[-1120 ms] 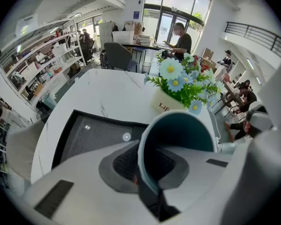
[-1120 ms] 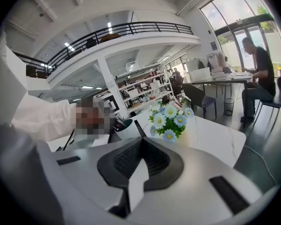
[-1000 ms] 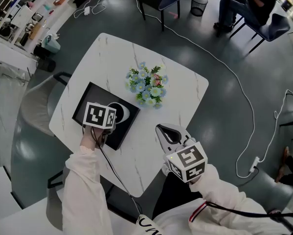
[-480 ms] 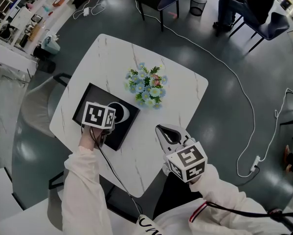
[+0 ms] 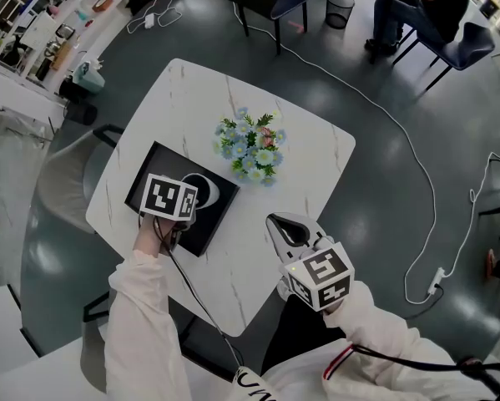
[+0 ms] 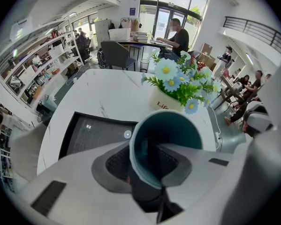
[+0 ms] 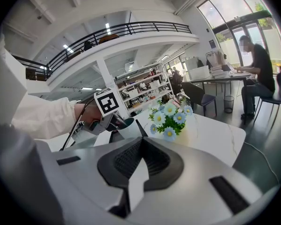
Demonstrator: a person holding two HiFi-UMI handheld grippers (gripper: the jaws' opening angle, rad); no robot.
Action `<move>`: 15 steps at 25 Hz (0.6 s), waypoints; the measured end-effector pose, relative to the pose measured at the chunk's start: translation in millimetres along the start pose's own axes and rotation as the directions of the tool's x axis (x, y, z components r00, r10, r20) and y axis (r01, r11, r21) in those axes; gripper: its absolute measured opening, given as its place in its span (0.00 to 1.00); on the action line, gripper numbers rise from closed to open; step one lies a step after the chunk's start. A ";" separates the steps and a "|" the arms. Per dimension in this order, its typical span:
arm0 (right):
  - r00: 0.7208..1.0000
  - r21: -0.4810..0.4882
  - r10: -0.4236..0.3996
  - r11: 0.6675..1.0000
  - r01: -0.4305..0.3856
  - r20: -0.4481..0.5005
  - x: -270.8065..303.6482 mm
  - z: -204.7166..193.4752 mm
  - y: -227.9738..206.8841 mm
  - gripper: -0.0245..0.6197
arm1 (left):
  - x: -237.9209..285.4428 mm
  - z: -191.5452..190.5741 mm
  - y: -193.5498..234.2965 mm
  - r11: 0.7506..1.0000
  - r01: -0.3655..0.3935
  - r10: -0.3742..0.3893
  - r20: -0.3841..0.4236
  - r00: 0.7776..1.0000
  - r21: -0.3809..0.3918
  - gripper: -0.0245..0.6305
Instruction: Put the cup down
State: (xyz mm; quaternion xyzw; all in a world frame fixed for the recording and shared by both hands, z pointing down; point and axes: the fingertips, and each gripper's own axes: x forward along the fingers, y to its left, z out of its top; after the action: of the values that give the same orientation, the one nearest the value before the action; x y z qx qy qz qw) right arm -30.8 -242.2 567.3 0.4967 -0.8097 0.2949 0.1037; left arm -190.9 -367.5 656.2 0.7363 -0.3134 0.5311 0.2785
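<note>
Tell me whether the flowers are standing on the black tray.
No, the flowers stand on the bare white table, just past the far edge of the black tray.

The cup [image 6: 176, 129] is teal inside — tray [image 6: 95, 135] black, table [image 6: 107, 86] white, grey-veined.

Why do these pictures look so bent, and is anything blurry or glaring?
Both gripper views are fisheye: black corners, bowed railings and shelves. Left gripper view: the teal cup sits close to the lens and looks slightly soft; the flowers are crisper. Right gripper view: the windows blow out white. Head view: even light, pale reflections on the dark floor.
</note>
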 end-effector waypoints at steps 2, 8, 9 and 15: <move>1.000 -0.001 0.000 1.000 0.000 0.001 -1.7 0.7 0.1 0.05 | -2.0 -0.4 0.5 1.000 -0.003 0.003 -0.001 1.000 0.000 0.17; 1.000 0.001 0.001 1.000 -0.001 0.001 -3.7 0.6 -2.1 0.05 | -5.4 1.9 2.3 1.000 -0.008 0.008 0.009 1.000 -0.012 0.18; 1.000 0.002 0.001 1.000 -0.001 0.001 -3.6 0.4 -2.3 0.05 | -5.5 2.3 1.6 1.000 0.000 0.000 0.012 1.000 -0.017 0.21; 1.000 0.003 0.005 1.000 -0.005 -0.001 -3.6 -1.8 -2.1 0.05 | -5.5 2.8 1.2 0.999 0.010 -0.009 0.026 1.000 -0.037 0.25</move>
State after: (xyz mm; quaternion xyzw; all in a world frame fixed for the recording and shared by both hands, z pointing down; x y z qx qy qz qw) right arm -27.4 -239.2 568.0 0.4948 -0.8104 0.2965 0.1026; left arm -191.4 -369.5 650.3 0.7393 -0.3232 0.5143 0.2904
